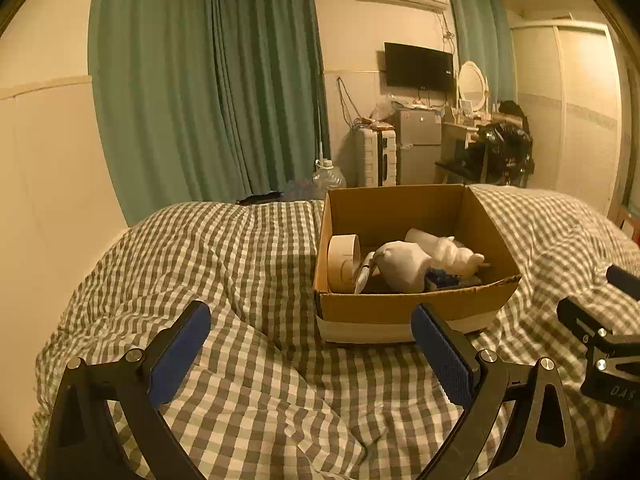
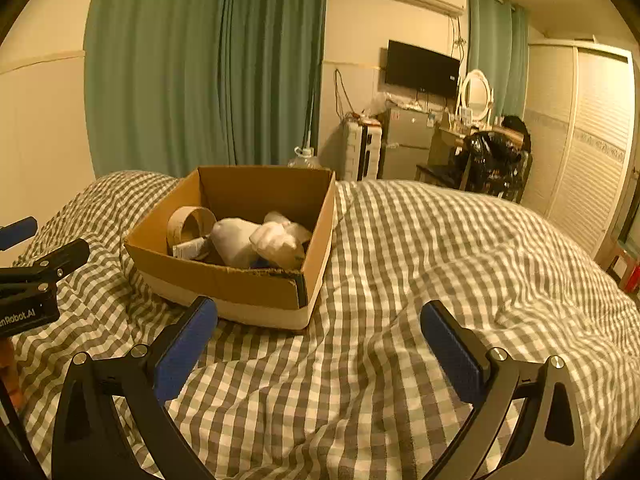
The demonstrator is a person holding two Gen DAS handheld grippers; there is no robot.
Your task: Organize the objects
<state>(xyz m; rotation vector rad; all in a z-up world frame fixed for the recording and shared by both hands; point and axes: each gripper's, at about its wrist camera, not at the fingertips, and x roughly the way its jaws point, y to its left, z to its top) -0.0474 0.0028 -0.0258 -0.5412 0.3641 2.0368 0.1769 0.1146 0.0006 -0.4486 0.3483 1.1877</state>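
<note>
An open cardboard box [image 1: 404,308] [image 2: 224,280] stands on the checked bed cover. Inside lie a tape roll [image 1: 343,258] [image 2: 191,224], a white bundle [image 1: 402,266] [image 2: 234,240], a white soft toy [image 1: 456,256] [image 2: 276,240] and small items I cannot make out. My left gripper [image 1: 312,320] is open and empty, hovering over the cover just short of the box's near left corner. My right gripper [image 2: 320,320] is open and empty, over the cover to the right of the box's near corner. Each gripper shows at the other view's edge.
The checked bed cover [image 1: 248,264] [image 2: 440,248] is rumpled in folds. Green curtains [image 1: 200,80] and a wall lie behind the bed. A water bottle [image 1: 328,176], suitcase [image 1: 376,156], small fridge [image 1: 418,144] and wardrobe [image 2: 580,140] stand past the foot.
</note>
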